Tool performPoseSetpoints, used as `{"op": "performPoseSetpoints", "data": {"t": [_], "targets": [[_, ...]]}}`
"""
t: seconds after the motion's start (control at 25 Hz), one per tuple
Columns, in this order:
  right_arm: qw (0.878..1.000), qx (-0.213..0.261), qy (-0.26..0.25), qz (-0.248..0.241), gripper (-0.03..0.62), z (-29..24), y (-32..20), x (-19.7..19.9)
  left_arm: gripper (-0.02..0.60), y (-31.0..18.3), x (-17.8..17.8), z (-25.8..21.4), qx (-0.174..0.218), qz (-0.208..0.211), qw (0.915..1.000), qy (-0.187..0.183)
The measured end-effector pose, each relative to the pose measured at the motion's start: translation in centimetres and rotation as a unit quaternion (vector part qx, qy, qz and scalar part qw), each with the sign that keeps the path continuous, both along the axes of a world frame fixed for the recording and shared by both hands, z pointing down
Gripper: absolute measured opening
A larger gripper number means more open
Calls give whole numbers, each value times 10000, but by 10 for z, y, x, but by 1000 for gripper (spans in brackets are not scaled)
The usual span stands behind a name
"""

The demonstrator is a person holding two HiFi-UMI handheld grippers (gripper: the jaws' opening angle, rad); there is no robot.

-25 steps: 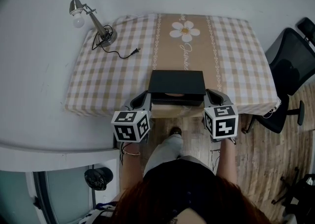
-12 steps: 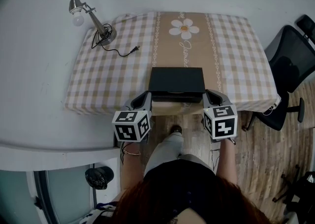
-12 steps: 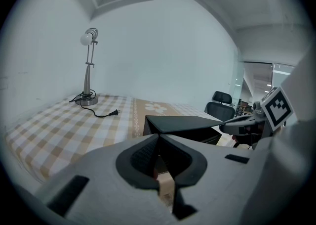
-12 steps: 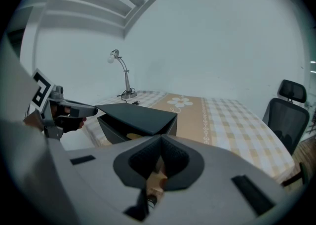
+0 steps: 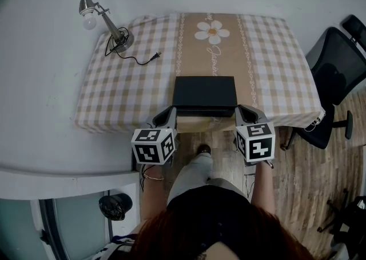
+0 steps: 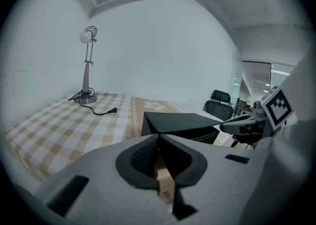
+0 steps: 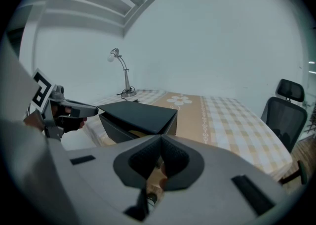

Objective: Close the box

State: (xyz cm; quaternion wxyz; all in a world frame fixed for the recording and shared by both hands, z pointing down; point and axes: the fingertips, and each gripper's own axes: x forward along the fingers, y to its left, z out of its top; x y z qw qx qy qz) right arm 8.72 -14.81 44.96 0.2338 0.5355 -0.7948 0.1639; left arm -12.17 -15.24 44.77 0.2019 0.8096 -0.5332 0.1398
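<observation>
At the front edge of the checked tablecloth [image 5: 114, 90], the head view shows the black box [image 5: 205, 94] with the left gripper [image 5: 171, 112] and the right gripper [image 5: 241, 109] at its two near corners. The left gripper view shows that tool's jaws pressed together on nothing, the lid [image 6: 183, 120] just beyond them. The right gripper view shows the same clenched, empty jaws and a gap under the lid's near edge. An uneven push would probably skew the lid or slide the box on the cloth, leaving it ajar.
</observation>
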Motion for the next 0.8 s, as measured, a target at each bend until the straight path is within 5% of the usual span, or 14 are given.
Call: {"op": "performPoseSetpoints", "data": {"t": [0.8], "targets": [[9999,-56,-36,84,18,6,9,-3,29,7,4,11,-133,168,9998,-59]]}}
